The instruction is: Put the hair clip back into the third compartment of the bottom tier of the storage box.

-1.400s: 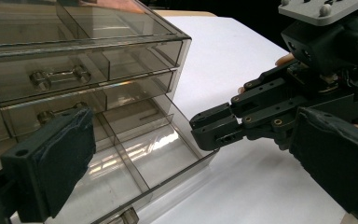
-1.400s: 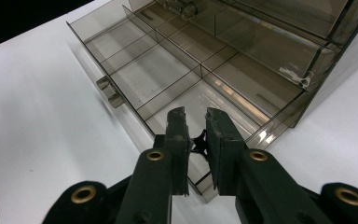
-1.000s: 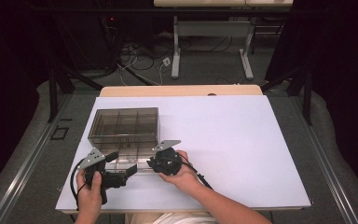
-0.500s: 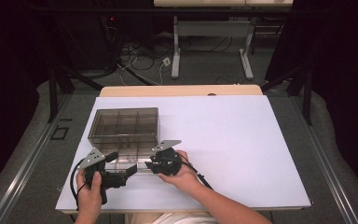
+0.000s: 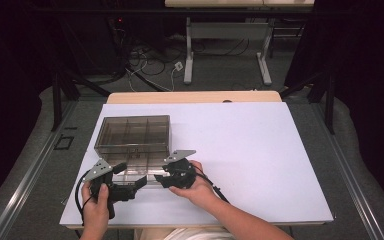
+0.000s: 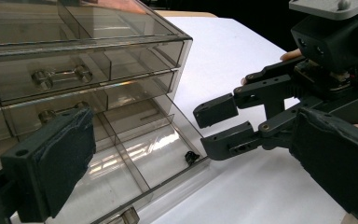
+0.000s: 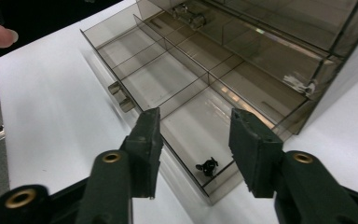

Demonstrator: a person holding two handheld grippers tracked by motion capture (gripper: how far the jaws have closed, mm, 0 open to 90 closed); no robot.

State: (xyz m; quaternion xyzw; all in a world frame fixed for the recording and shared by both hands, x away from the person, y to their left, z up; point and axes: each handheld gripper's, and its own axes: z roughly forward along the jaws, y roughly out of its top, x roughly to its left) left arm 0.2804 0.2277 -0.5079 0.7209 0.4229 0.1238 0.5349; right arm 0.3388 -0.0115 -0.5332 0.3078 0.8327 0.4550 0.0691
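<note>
Lying in the near corner compartment of the pulled-out bottom drawer [image 7: 177, 79], a small black part [image 7: 208, 166] sits loose against the front wall, touched by nothing. Right gripper [image 7: 193, 140] hovers just above it, jaws partly apart and just now opening, nothing between them; left gripper [image 5: 139, 181] is spread wide and empty at the drawer's front, beside the right. Drawer belongs to a smoky clear cabinet [image 5: 132, 132] on a white table [image 5: 260, 150].
</note>
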